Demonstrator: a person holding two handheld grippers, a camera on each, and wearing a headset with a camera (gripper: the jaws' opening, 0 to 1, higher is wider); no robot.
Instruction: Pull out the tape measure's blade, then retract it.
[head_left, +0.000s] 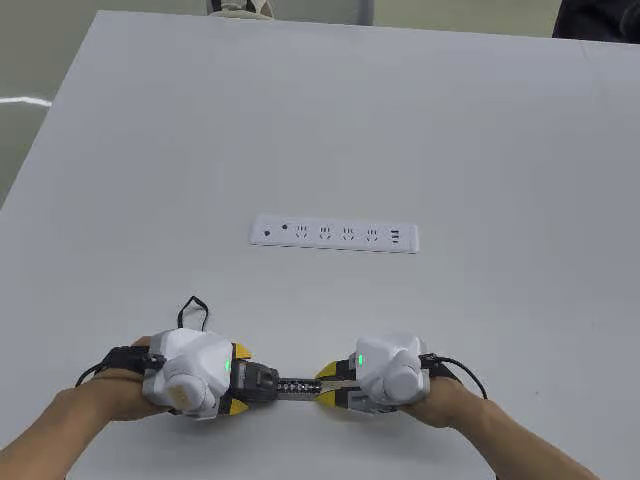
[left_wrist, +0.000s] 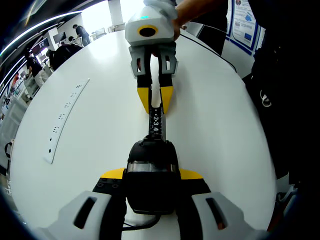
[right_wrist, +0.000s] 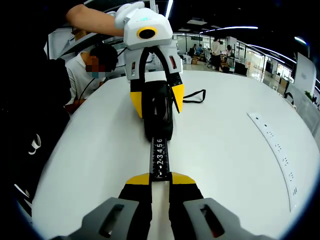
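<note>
**Tape measure drawn a short way between two hand-held grippers.** The tape measure's black case (left_wrist: 150, 170) lay at the near edge of the white table (head_left: 400, 130), clamped across its sides by the left gripper (left_wrist: 152, 173), whose yellow-tipped jaws were pressed against it. From the case's mouth a short run of blade (right_wrist: 160, 155) extended level and straight, with the printed digits 2 to 6 legible in the right gripper view. The right gripper (right_wrist: 161, 179) faced the case, its jaws closed together on the blade's free end. In the head view the two tools stood nose to nose, near one another, with the exposed blade bridging the gap.

*Step in hand.* So little blade was out that the moment was judged to fall either early in the pull-out or late in the retraction; one instant could not settle which. If the pull was under way, the next move would call for the right gripper to draw away along the blade's own line while the left held the case steady, with the pinch firm enough to resist the return spring.

*Surroundings.* A black wrist strap (head_left: 192, 310) trailed behind the case. A white power strip (head_left: 334, 235) lay well apart, farther up the table.

*Not resolved.* The blade's end hook was hidden between the right jaws. Any lock button on the case was covered. Whether the case touched the table could not be told.
</note>
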